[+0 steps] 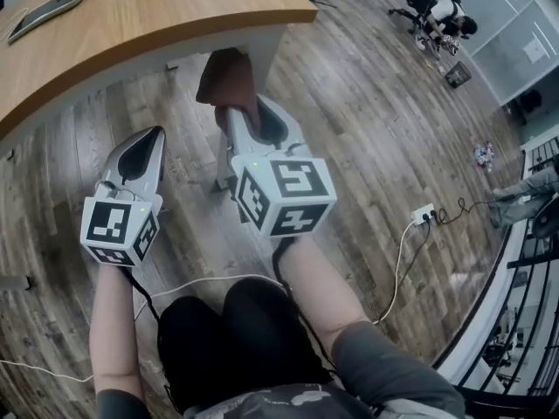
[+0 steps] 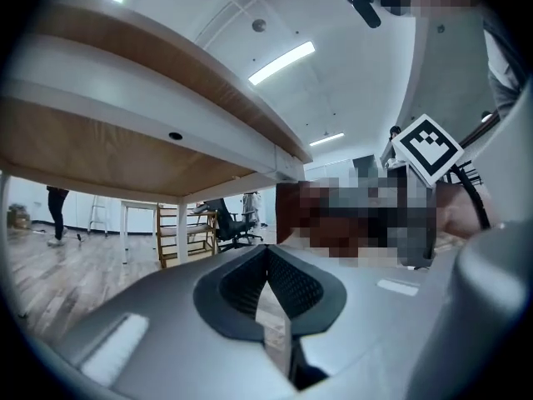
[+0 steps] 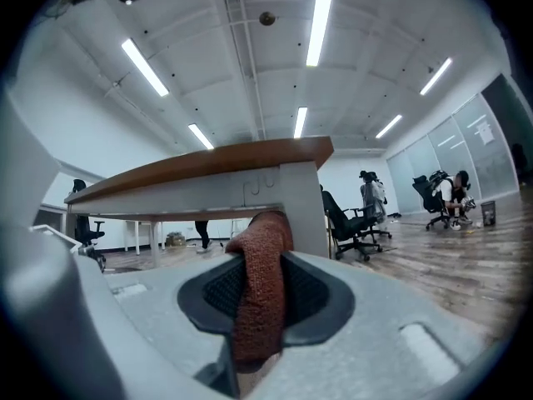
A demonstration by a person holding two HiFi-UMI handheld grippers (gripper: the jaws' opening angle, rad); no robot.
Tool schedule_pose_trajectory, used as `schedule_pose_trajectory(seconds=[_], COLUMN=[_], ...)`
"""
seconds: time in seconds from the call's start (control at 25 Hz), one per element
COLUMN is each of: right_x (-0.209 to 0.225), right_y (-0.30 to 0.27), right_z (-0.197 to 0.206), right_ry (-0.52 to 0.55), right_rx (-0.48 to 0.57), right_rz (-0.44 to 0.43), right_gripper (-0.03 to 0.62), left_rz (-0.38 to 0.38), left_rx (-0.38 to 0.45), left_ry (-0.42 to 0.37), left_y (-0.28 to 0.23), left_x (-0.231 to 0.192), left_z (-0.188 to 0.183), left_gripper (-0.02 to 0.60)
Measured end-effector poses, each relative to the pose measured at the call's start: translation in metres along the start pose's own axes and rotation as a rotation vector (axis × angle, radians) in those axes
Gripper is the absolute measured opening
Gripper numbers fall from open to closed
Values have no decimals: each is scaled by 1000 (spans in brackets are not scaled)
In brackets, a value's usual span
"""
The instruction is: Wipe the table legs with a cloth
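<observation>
The right gripper is clamped on the cloth, whose free end sticks up past the tips, close before the white leg under the bench's right end; whether they touch is unclear. The left gripper is closed on nothing, off to the left. A good wipe would likely press the free end flat and stroke along the leg, keeping the hard tips off it.

Left gripper: fingers pressed together with nothing between, carried low on the bare left forearm. Right gripper: further forward, fingers clamped on a cloth, right forearm extended.
</observation>
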State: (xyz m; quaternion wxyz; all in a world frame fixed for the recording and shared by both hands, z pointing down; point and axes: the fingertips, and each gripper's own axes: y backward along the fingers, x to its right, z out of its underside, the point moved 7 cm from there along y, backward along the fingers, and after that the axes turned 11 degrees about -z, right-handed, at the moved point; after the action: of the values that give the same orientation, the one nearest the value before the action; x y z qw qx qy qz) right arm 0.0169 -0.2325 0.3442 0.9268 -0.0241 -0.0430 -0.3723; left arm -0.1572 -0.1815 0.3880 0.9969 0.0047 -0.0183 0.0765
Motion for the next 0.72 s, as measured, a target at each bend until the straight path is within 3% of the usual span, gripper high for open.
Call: schedule_pose_trajectory(seconds=[0.12, 0.32, 0.72], right_x=[2, 5, 4], right_y=[-3, 0, -3], right_z=[-8, 9, 124], right_ry=[1, -10, 17], right_rx=[42, 19, -171], right_rz=[4, 0, -49], right_gripper=[83, 83, 83], left_rz=[-5, -23, -57], left_rx=[18, 4, -80], left_ry=[-16, 5, 61], left_y=[1, 2, 6], left_x=[-3, -1, 0], left_z=[0, 22, 117], left_gripper=[18, 18, 18])
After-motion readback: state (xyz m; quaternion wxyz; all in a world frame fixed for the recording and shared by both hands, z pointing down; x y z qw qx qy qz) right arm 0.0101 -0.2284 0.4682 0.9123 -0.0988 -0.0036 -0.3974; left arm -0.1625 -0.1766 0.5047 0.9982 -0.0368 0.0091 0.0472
